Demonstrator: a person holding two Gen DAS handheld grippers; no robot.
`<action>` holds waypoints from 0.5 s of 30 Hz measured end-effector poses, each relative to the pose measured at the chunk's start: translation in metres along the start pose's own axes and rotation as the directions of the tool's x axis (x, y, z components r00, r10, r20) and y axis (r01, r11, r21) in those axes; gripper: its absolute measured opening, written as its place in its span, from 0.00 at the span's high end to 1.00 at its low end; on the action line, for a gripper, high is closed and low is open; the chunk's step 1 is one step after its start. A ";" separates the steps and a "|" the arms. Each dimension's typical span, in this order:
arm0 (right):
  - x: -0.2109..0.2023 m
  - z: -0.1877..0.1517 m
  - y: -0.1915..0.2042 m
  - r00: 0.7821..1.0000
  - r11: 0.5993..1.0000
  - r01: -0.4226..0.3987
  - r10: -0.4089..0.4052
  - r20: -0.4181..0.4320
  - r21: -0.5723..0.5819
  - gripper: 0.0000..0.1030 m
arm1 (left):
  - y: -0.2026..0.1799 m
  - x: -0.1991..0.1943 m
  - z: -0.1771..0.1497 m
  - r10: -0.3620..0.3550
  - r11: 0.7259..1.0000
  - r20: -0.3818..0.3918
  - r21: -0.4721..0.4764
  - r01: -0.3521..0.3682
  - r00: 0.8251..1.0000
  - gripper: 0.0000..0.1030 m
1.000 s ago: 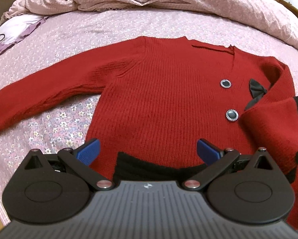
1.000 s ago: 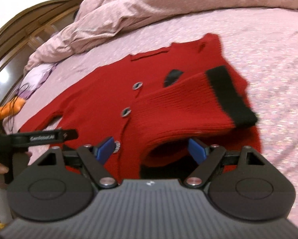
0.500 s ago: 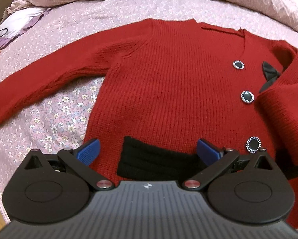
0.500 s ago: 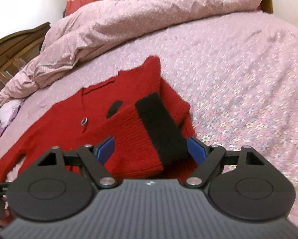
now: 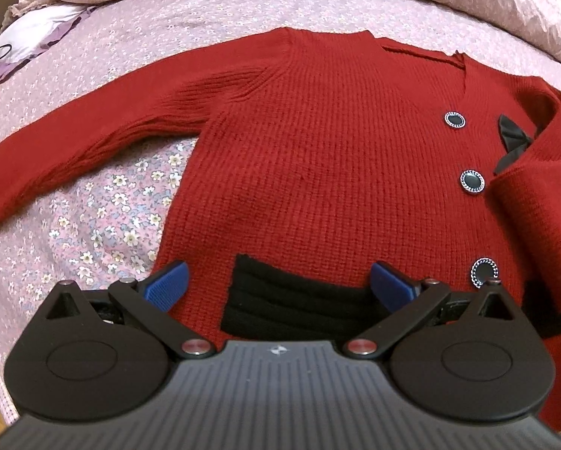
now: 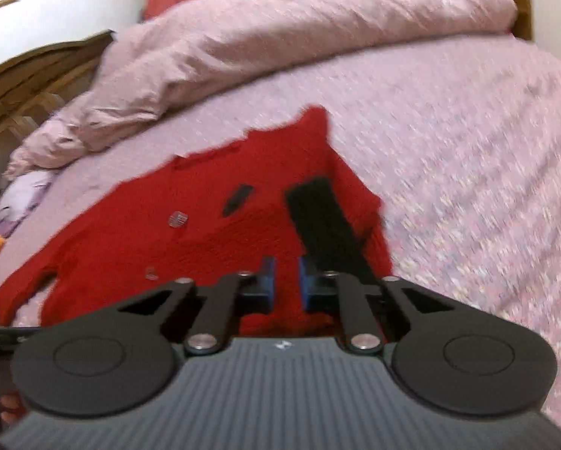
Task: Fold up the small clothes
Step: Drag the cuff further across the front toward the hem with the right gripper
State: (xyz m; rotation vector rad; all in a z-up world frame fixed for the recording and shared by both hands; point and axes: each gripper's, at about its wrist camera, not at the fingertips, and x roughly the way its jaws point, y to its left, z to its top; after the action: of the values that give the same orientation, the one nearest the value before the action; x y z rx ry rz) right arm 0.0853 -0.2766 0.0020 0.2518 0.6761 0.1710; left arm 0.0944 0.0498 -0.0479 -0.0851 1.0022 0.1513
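I've got the red cardigan [image 5: 318, 157] lying flat and face up on the floral pink bedsheet [image 5: 104, 221], collar toward the bunched pink duvet [image 6: 280, 37] at the far end of the bed. In the left wrist view my left gripper [image 5: 278, 283] hangs over the hem with its blue fingers [image 5: 166, 285] spread wide, gripping nothing; the black pocket band [image 5: 295, 300] sits between them, lower down. 1 sleeve [image 5: 74, 150] runs straight out to the left across the sheet. The other sleeve [image 5: 535, 202] is folded in over the chest on the right side, covering part of a black bow [image 5: 511, 138]. 3 dark silver-rimmed buttons [image 5: 472, 181] run down the front, all visible. The right wrist view is motion-blurred. My right gripper [image 6: 286, 283] has its fingers drawn near each other, with a narrow gap remaining; red knit shows through the gap, and I can't tell if they're pinching cloth or are just above it. The folded sleeve's black cuff [image 6: 325, 221] lies just ahead of the right finger. A white and purple pillow [image 5: 36, 41] sits at the far left edge.
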 end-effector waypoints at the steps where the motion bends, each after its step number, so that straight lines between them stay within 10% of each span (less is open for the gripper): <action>1: -0.004 0.002 0.005 1.000 1.000 -0.015 0.015 0.013 -0.010 0.89 | 0.001 -0.001 0.000 -0.002 1.000 0.003 -0.003 0.002 1.000 0.00; 6: -0.016 0.012 0.029 0.988 0.988 -0.147 0.150 0.047 -0.051 0.90 | 0.005 -0.009 0.001 -0.012 1.000 0.021 -0.012 0.013 1.000 0.00; 10: -0.008 0.015 0.024 0.993 0.992 -0.106 0.109 0.046 -0.064 0.86 | 0.010 -0.010 0.000 -0.006 1.000 0.025 -0.013 0.006 1.000 0.00; 15: -0.003 0.010 -0.005 1.000 0.998 0.005 -0.006 0.019 0.058 0.41 | 0.016 -0.004 -0.002 0.008 1.000 0.011 -0.029 -0.008 1.000 0.00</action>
State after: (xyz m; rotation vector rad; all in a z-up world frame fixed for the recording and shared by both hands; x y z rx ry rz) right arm 0.0900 -0.2839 0.0100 0.3064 0.6637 0.1438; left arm 0.0881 0.0655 -0.0458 -0.1069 0.9896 0.1736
